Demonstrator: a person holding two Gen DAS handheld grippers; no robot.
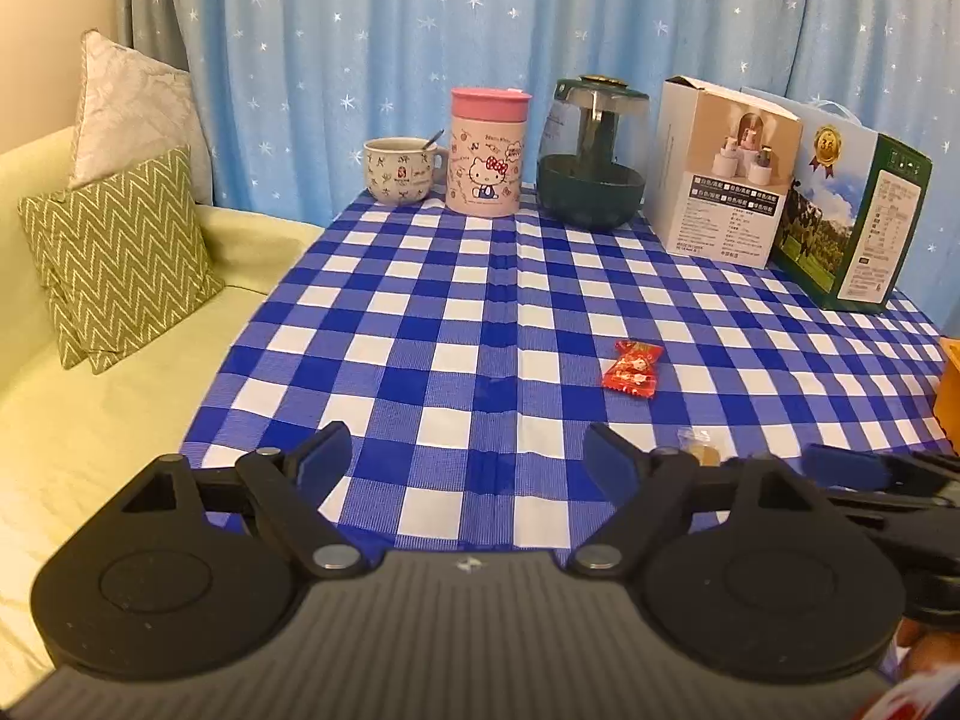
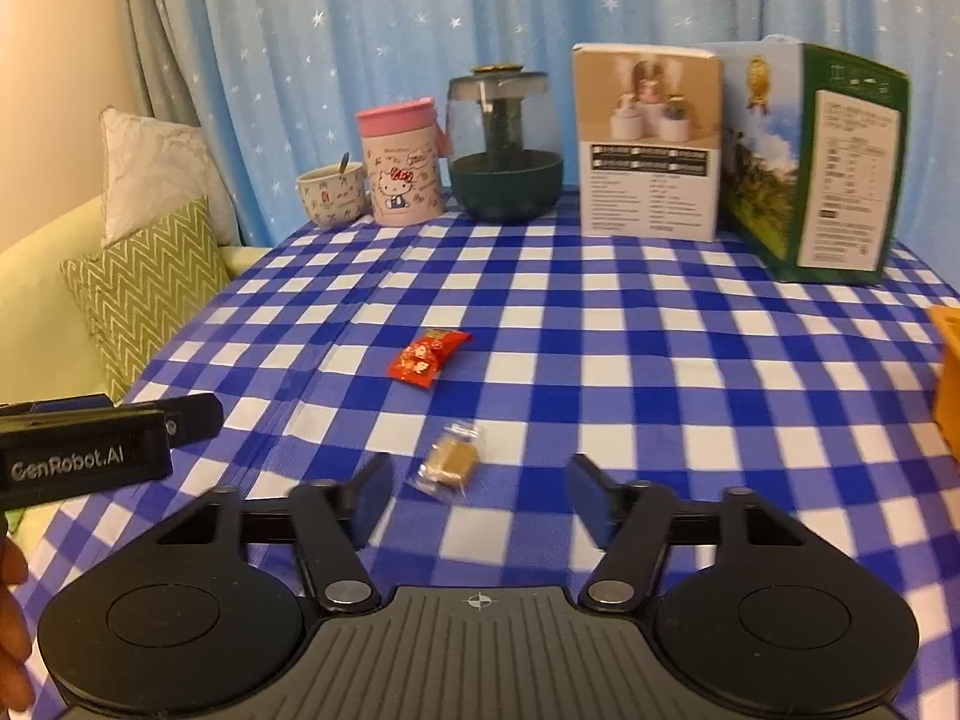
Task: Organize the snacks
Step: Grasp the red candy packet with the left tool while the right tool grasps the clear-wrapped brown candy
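Low in the right wrist view, the right hand-held gripper (image 2: pixel 477 501) stands released, nothing between its pads. Just beyond lies the clear-wrapped tan candy (image 2: pixel 451 461) (light, crinkly, likely slippery): pinch its firm middle. Farther up-frame, the red candy packet (image 2: pixel 427 355) rests on the table (image 2: pixel 660 360).

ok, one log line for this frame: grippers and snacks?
left gripper: open, empty | right gripper: open, empty, nearing tan candy | red candy: on cloth, untouched

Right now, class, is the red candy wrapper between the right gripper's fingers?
No. The red candy wrapper lies on the checked cloth, beyond the right gripper.
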